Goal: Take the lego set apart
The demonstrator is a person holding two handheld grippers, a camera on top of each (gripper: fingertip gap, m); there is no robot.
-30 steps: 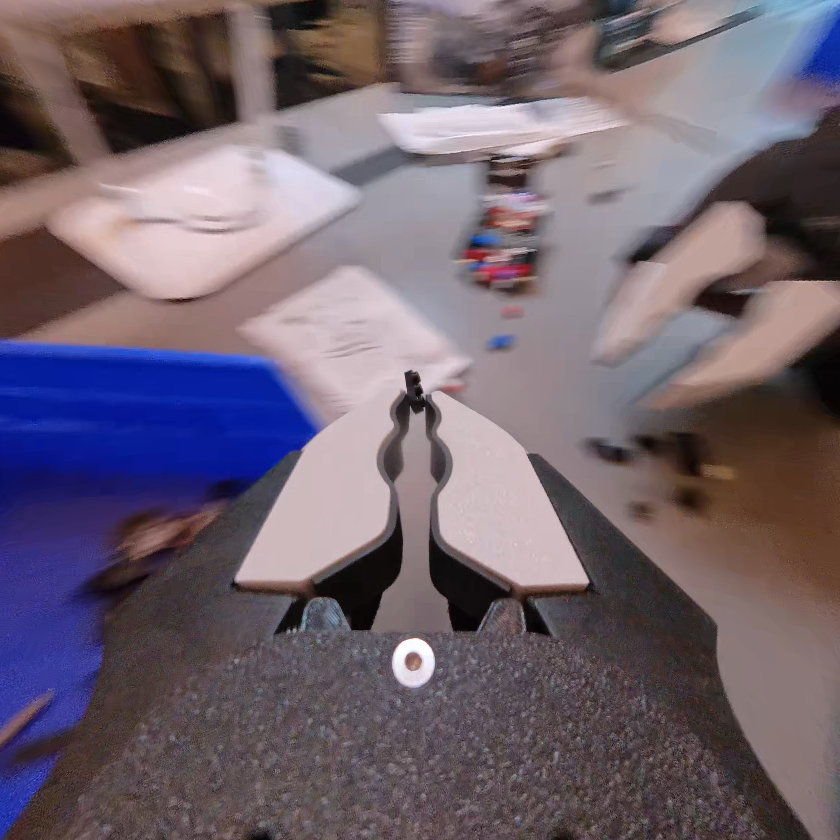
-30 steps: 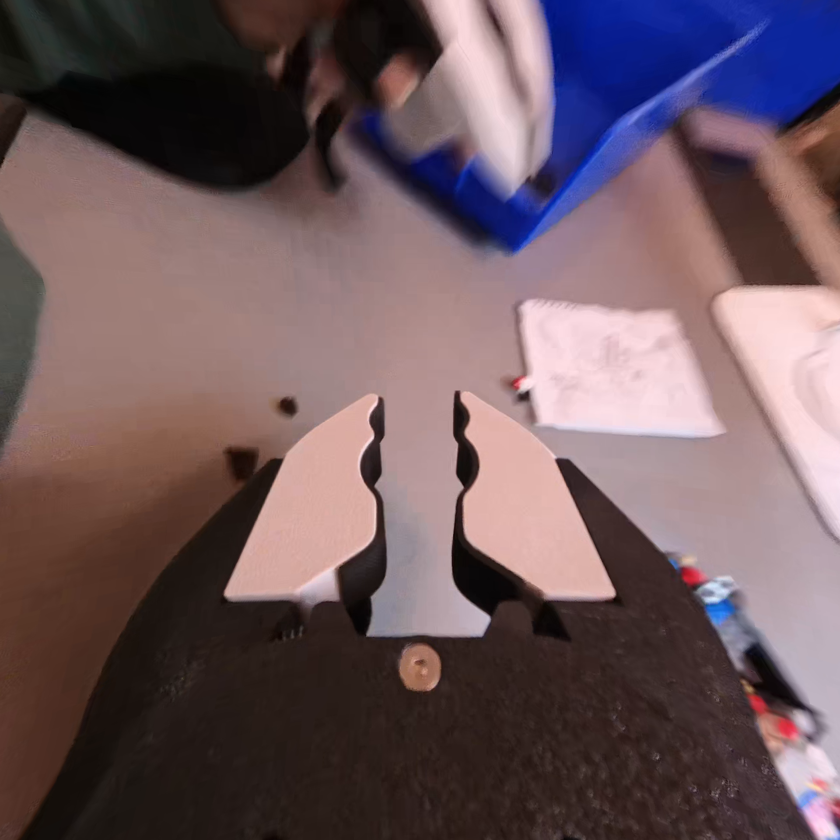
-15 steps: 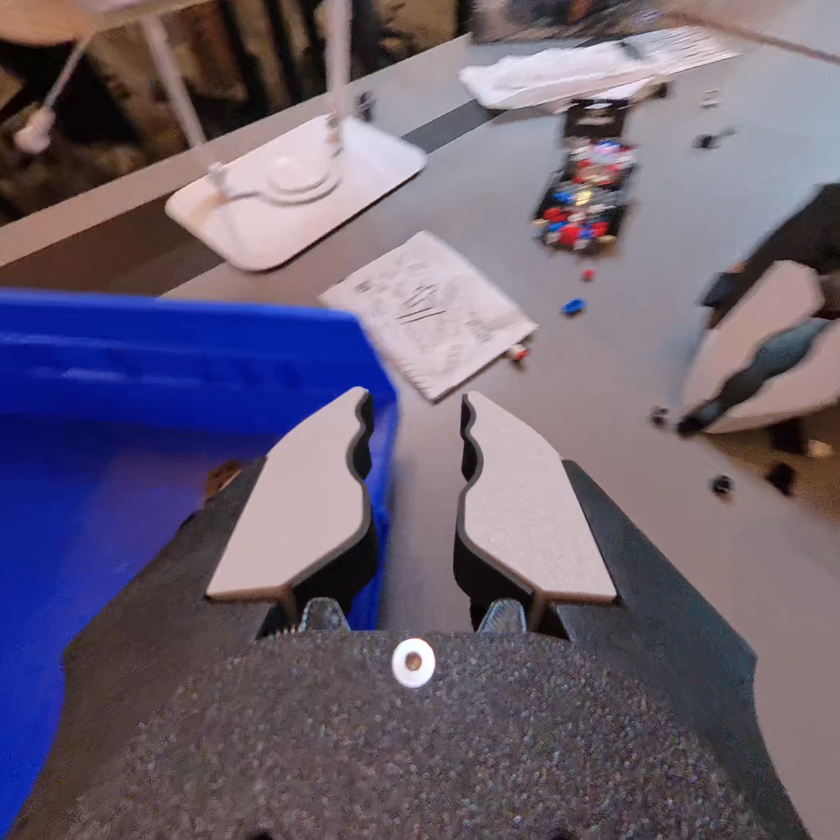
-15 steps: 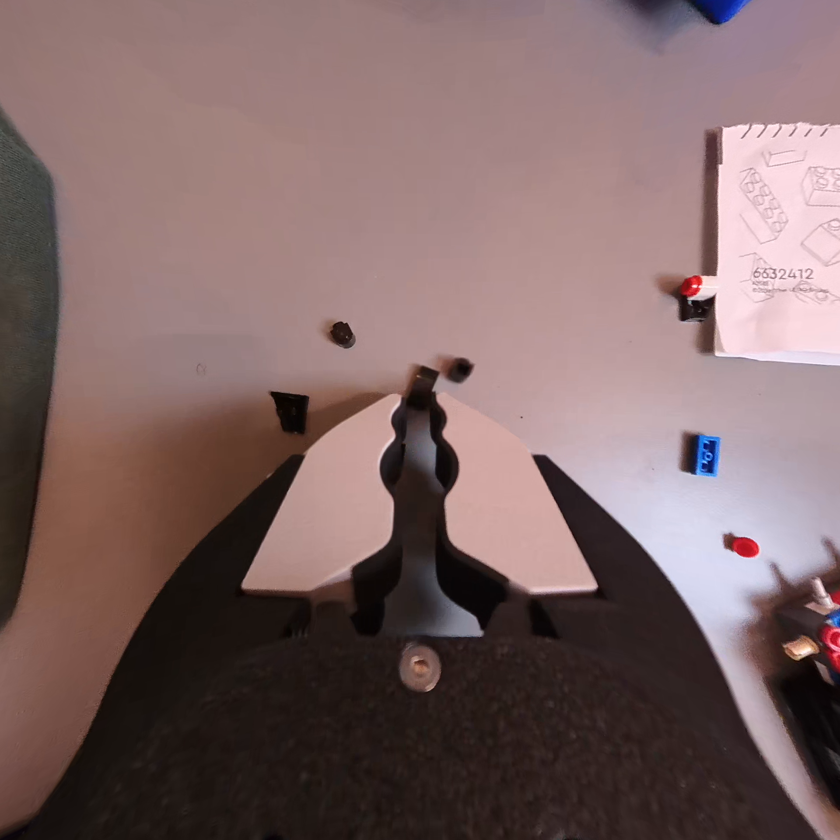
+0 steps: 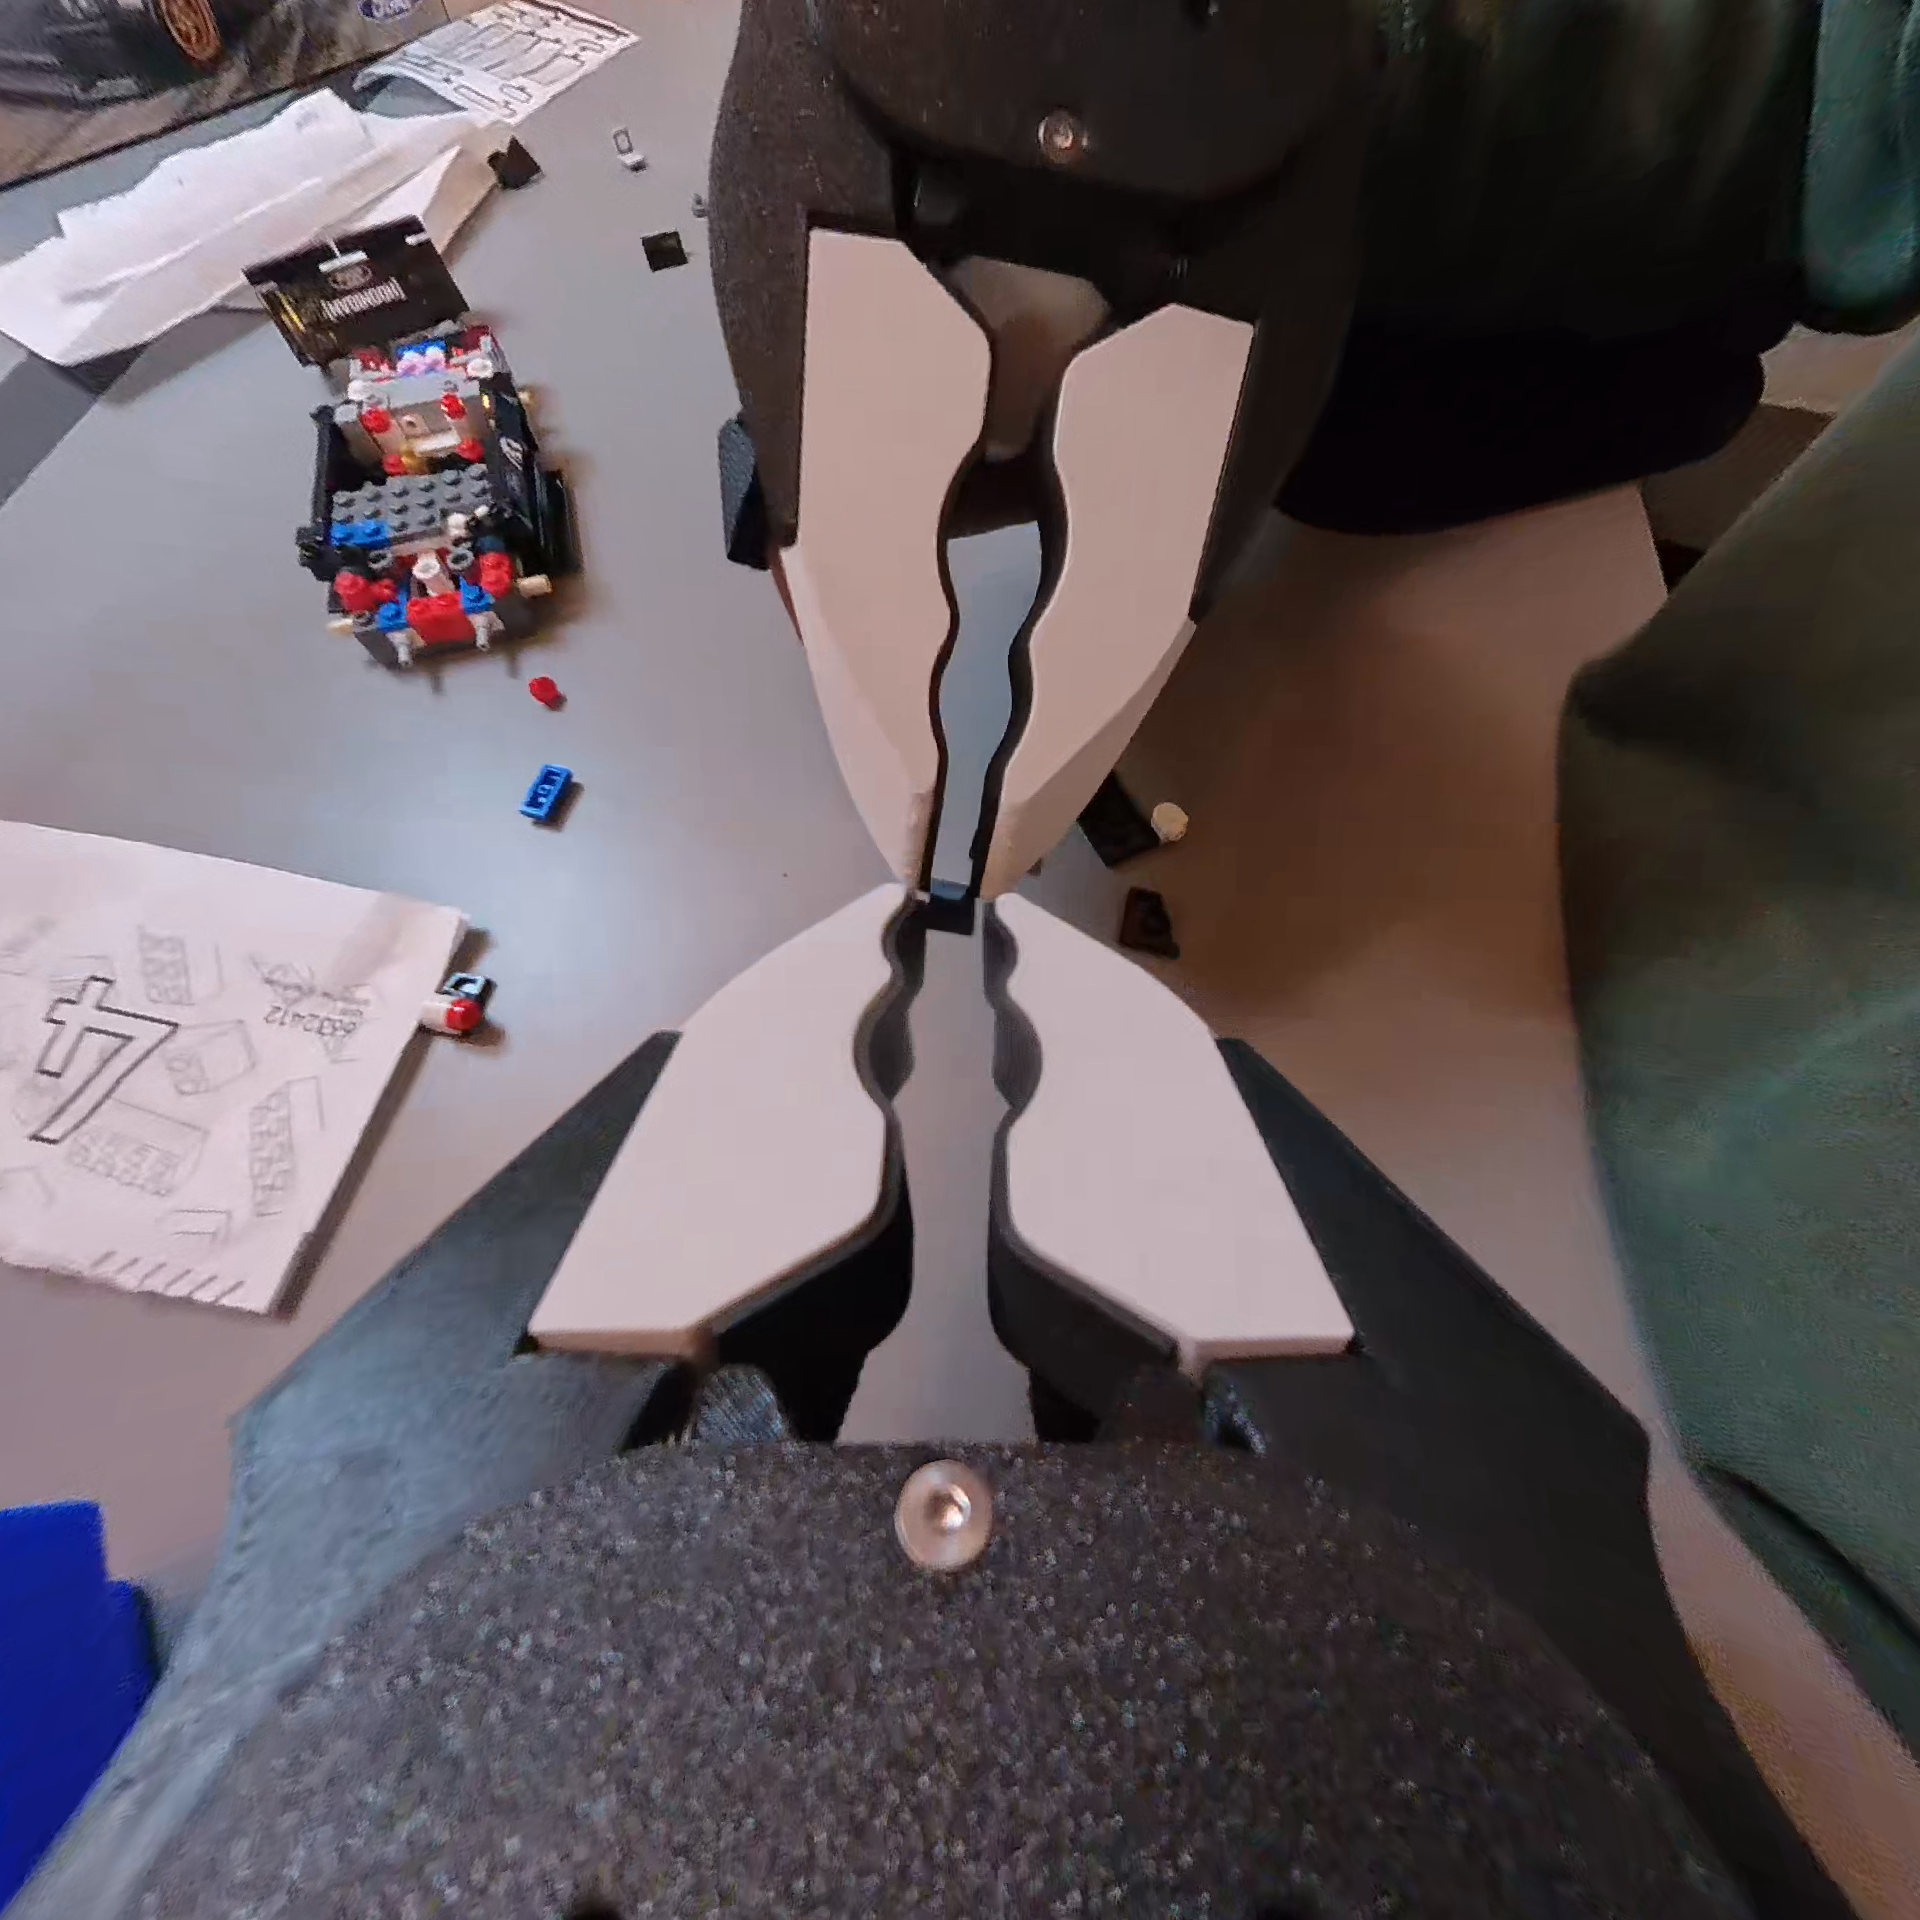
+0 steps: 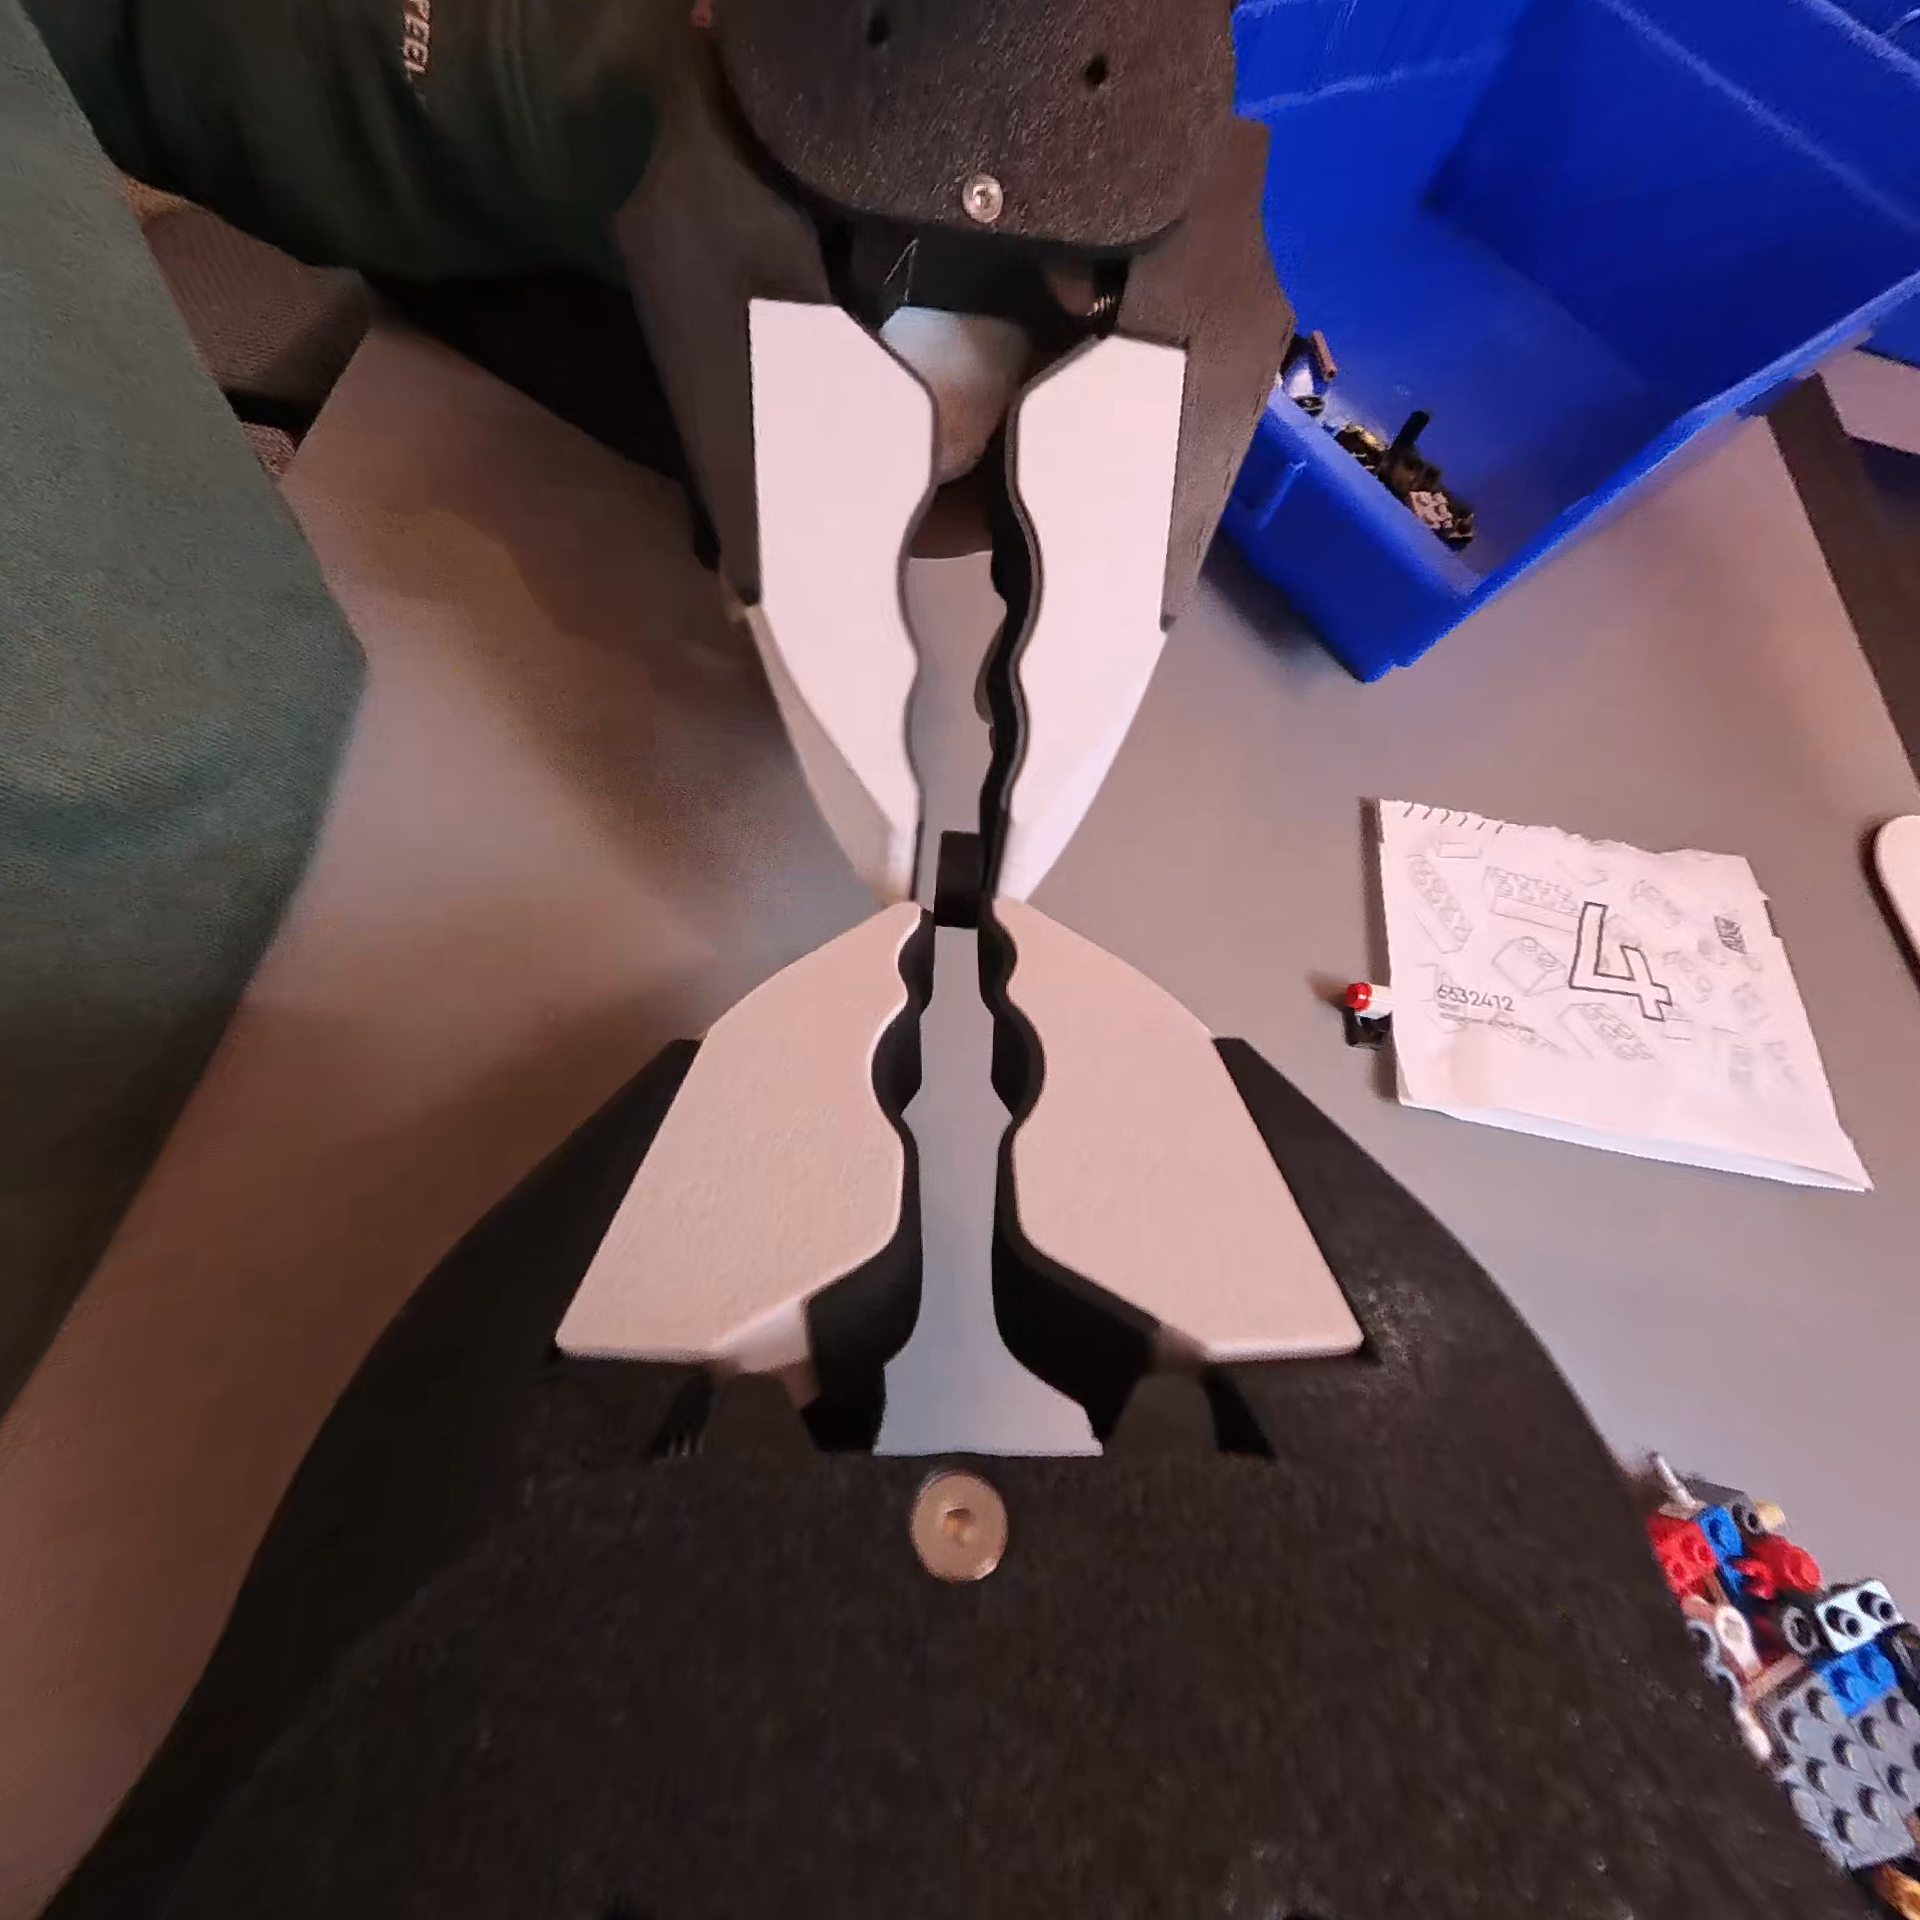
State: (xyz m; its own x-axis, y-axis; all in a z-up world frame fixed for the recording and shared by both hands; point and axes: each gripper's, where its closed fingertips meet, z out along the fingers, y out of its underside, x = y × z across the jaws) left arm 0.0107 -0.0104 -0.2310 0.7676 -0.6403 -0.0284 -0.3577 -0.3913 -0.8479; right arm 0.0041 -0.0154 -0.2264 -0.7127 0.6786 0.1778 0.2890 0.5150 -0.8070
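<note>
- Two grippers meet tip to tip above the grey table (image 5: 727, 520), with a small black piece (image 5: 951, 912) caught between them.
- In the left wrist view, the left gripper (image 5: 943, 920) has its fingers nearly closed beside the piece's lower end, though whether they press it cannot be told; the right gripper (image 5: 954, 881), opposite, has its fingers clamped on the upper end.
- In the right wrist view the same piece (image 6: 958, 891) stands with its long axis running from one gripper's fingertips to the other's, between the right gripper (image 6: 956, 920) and the left gripper (image 6: 961, 868).
- Only the left wrist view shows the half-stripped lego car (image 5: 436, 488), well off to the left of the fingers with its long axis running away from the camera, a loose blue plate (image 5: 545, 795) and red stud (image 5: 544, 690) nearer the fingers, and black bits (image 5: 1148, 923) just right of the fingertips.
- Only the right wrist view shows inside the blue bin (image 6: 1558, 312), up and right of the fingers: a few dark small parts (image 6: 1392, 457) lie in its near corner.
- A printed paper sheet (image 6: 1600, 997) lies right of the fingers, a red-tipped piece (image 6: 1363, 1013) at its edge.
</note>
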